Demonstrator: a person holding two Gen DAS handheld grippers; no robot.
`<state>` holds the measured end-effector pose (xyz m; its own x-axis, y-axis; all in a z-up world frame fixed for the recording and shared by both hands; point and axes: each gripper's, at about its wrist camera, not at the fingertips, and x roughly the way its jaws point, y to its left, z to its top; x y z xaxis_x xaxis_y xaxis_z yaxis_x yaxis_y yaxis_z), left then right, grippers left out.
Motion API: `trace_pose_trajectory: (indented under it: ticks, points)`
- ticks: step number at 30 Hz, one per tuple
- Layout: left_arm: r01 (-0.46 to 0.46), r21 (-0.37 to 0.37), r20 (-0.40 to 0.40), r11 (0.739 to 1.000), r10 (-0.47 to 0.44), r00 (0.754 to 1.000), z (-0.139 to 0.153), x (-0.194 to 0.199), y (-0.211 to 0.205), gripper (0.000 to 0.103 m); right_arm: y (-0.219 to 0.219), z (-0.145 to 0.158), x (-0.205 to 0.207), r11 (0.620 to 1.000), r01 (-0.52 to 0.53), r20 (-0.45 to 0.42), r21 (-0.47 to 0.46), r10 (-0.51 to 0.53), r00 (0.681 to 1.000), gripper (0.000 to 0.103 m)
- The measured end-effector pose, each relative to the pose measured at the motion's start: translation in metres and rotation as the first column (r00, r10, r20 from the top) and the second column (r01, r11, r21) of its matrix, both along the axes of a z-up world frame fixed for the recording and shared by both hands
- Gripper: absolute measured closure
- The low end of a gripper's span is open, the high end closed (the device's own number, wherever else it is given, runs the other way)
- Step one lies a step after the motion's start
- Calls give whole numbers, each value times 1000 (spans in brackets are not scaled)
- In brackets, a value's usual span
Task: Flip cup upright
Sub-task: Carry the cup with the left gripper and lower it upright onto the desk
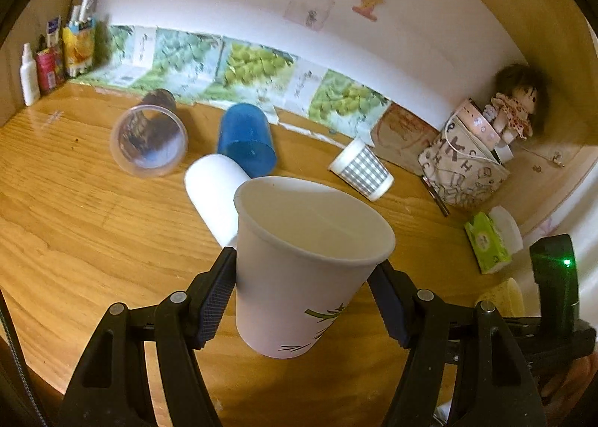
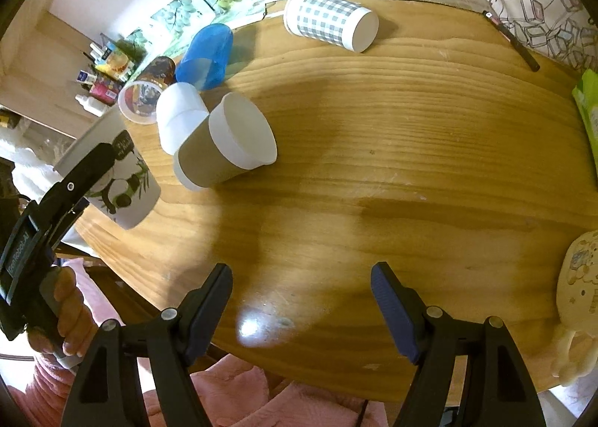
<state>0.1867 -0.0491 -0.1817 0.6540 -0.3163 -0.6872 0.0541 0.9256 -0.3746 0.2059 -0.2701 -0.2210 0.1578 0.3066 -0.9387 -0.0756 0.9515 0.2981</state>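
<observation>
- Left gripper — clamped on the panda cup, mouth up, held above the table.
- Right gripper — fingers apart, nothing between them, above the table's near edge.
- Sleeved cup lies tipped over, farther in on the table.
</observation>
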Motion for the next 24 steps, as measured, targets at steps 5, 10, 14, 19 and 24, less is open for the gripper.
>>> trace_pose_trajectory:
  ticks: [5,10,14,19,24]
  points:
    - [-36,23,61,999,34,998,-9,-6,5,30,2,-2,1,1000,9,24,-16,-8,1000,26]
    - [-57,42,109,998,52,993,-17,-8,11,30,6,-2,2,1000,13,62,-19,-12,998,26]
    - [-48,59,140,997,39,989,-20,-7,14,30,10,-3,1,1000,-3,80,-27,5,997,26]
    - [-19,80,169,997,6,986,-25,-5,17,30,18,-9,2,999,-23,74,-36,26,997,26]
    - [-8,103,187,995,-11,982,-29,-7,17,30,25,-14,1,998,-43,65,-37,46,997,26]
